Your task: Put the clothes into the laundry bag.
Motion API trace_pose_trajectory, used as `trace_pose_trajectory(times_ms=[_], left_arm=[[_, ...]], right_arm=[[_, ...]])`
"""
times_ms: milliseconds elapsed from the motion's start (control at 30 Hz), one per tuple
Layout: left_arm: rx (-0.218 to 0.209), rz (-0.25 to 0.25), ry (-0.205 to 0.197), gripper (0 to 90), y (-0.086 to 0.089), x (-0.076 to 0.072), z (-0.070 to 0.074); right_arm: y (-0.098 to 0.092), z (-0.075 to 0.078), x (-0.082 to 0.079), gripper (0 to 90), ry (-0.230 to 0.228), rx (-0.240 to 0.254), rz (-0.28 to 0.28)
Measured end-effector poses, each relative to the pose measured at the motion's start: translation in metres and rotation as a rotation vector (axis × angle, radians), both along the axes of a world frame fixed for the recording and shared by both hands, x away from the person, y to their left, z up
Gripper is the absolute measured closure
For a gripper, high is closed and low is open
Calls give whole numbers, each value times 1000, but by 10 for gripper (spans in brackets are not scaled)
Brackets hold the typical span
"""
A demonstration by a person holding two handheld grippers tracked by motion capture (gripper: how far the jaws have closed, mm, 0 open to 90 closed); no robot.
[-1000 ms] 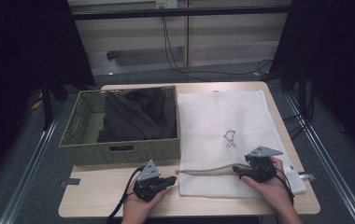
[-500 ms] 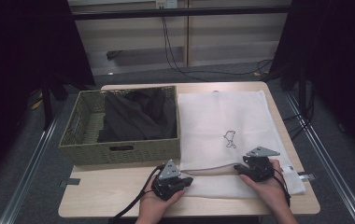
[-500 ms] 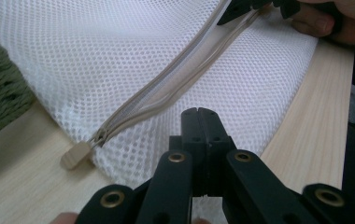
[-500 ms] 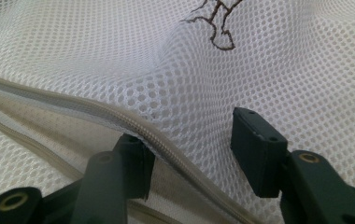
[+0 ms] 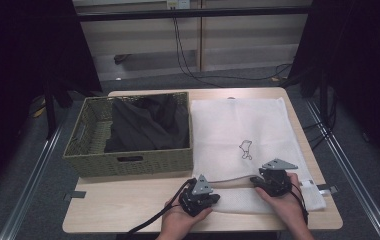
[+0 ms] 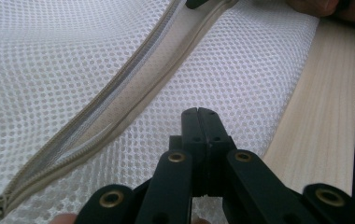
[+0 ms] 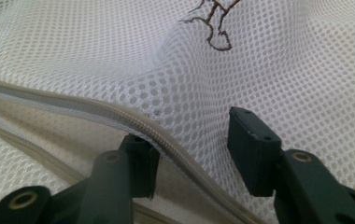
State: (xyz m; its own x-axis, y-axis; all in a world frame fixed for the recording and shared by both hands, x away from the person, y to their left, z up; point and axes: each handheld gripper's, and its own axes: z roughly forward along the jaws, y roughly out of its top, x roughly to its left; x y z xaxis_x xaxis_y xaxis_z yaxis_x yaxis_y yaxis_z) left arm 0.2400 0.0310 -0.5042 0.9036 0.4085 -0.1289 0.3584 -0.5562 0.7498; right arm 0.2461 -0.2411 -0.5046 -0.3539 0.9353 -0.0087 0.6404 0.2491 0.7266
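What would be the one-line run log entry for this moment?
left hand-held gripper: shut, over mesh bag | right hand-held gripper: jaws astride upper zipper edge, just been closing | zipper: open

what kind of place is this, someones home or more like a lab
Most likely a lab or recording booth, not a home: a small wooden table hemmed in by dark curtains, cables trailing across the floor, and a staged setup of a mesh laundry bag beside a wicker basket.
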Motion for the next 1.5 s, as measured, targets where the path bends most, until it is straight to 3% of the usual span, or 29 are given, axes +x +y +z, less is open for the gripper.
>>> trace_pose_trajectory(times_ms=[67, 133, 200, 233, 267, 300, 400, 433, 600, 633, 667, 700, 800, 900, 933, 967, 1000, 1033, 1067, 1133, 1200, 1267, 1300, 1333, 1367, 1400, 1433, 1467, 1500], left_arm=[[-16, 10, 15, 900, 0, 1, -1], [-21, 10, 22, 900, 1, 3, -2], [-24, 12, 20, 900, 1, 3, -2], [-13, 13, 4, 900, 1, 1, -2], [-13, 13, 4, 900, 1, 1, -2], [-17, 17, 13, 900, 1, 1, -2], [-21, 15, 22, 900, 2, 2, -2], [-22, 15, 24, 900, 2, 2, -2], [-28, 12, 27, 900, 3, 3, -3], [-28, 12, 28, 900, 3, 3, -3], [-24, 16, 29, 900, 3, 4, -2], [-24, 16, 29, 900, 3, 4, -2], [-21, 27, 28, 900, 3, 3, -2], [-18, 63, 8, 900, 7, 8, -2], [-20, 82, 21, 900, 10, 12, -2], [-23, 99, 55, 900, 14, 18, -2], [-23, 99, 55, 900, 14, 18, -2], [-34, 100, 66, 900, 14, 19, -2], [-34, 100, 66, 900, 14, 19, -2], [-40, 109, 67, 900, 15, 19, -3], [-43, 105, 68, 900, 16, 19, -3], [-94, 106, -6, 900, 22, 12, 1], [-136, 96, -26, 776, 26, 10, 4], [-176, 93, -17, 776, 29, 10, 5], [-197, 100, -11, 671, 36, 11, 8], [-197, 100, -11, 620, 36, 11, 8], [-221, 87, 0, 544, 40, 13, 10], [-241, 74, 8, 544, 44, 14, 12], [-276, 64, -5, 435, 50, 15, 17]], right_arm=[[1, 0, 0, 476, 10, 6, 0], [-1, 1, 1, 432, 3, -8, 55], [-2, 2, 0, 420, 5, -14, 56], [-3, 2, 0, 385, -2, -55, 52], [-3, 2, 0, 385, -2, -55, 52], [-3, 2, -1, 360, -21, -92, 39], [-2, 2, 0, 349, -43, -132, 25], [0, 2, 1, 349, -51, -139, -3], [-1, 1, 9, 393, -59, -141, -41], [-2, 1, 10, 422, -54, -134, -46], [-3, 3, 12, 515, -42, -97, -48], [-3, 3, 12, 515, -42, -97, -48], [-9, 9, 13, 650, -45, -66, -16], [-19, 27, 14, 724, -85, -41, -12], [-23, 34, 16, 759, -98, -27, -17], [-31, 50, 20, 804, -111, 18, 4], [-31, 50, 20, 804, -111, 18, 4], [-34, 60, 21, 856, -112, 51, 22], [-34, 60, 21, 856, -112, 51, 22], [-36, 63, 19, 889, -109, 97, 46], [-34, 58, 16, 892, -91, 114, 59], [-30, 48, 13, 894, -73, 90, 66], [-27, 42, 12, 894, -52, 52, 74], [-27, 42, 12, 894, -52, 52, 74], [-28, 39, 11, 895, -63, 91, 78], [-30, 38, 12, 894, -65, 114, 80], [-30, 36, 13, 894, -65, 129, 77], [-30, 36, 13, 894, -65, 129, 77], [-31, 32, 14, 894, -62, 143, 86]])
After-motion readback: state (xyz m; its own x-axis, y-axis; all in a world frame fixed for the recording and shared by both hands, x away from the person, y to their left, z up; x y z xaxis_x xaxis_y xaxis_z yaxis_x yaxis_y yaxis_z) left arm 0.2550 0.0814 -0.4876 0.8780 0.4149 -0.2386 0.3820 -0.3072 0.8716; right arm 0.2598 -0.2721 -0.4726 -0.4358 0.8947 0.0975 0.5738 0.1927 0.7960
